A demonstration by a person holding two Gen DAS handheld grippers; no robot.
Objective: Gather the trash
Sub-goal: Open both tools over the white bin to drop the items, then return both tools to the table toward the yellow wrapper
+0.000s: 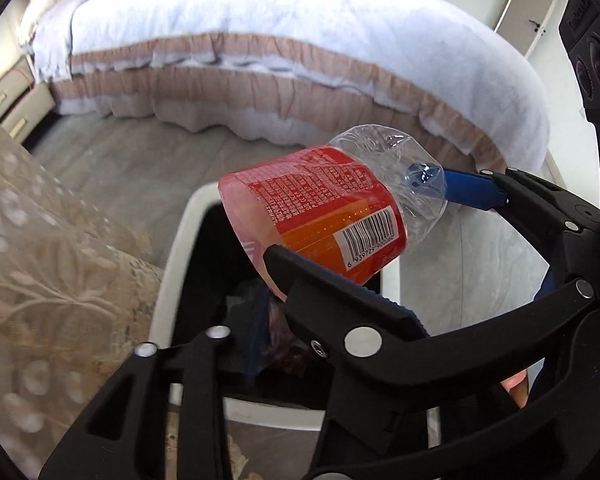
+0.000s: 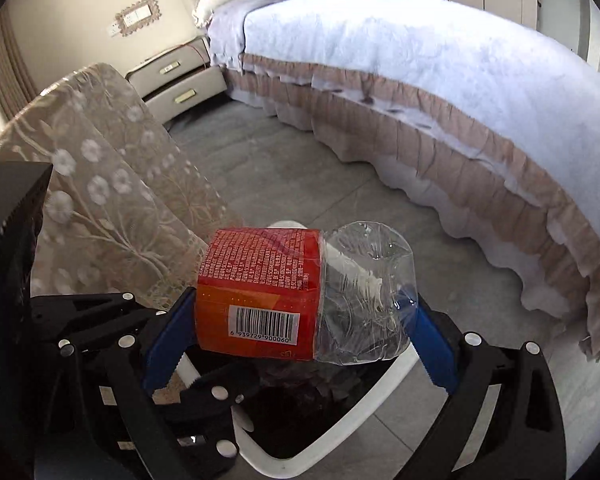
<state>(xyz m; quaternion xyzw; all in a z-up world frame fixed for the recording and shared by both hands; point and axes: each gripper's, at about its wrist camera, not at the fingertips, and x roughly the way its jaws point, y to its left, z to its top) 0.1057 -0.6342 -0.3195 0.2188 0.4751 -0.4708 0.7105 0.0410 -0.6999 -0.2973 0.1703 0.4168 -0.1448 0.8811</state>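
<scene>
Above the bin (image 2: 384, 384), the right claw (image 2: 300, 320) held a crushed bottle (image 2: 300, 300) crosswise, its blue fingers (image 2: 432, 344) spread about the bottle's length and pressing on both ends: one against the red-labelled end on the left, the other against the clear crumpled base on the right. The bottle lay roughly level, barcode facing the camera, clear of the bin's white rim. Dark trash lay inside the bin.

From the left wrist view, the same bottle (image 1: 332, 208) hung tilted over the bin (image 1: 172, 280), with one blue finger (image 1: 472, 190) of the right claw (image 1: 352, 224) pushed into its clear base. The left claw's own black linkage filled the lower frame, but its fingertips could not be made out, so how far it stood open could not be told.

A lace cloth (image 2: 112, 200) draped beside the bin on the left. Beyond lay grey floor (image 2: 292, 168), a bed (image 2: 420, 72) with a ruffled pink skirt, and a nightstand (image 2: 180, 80).
</scene>
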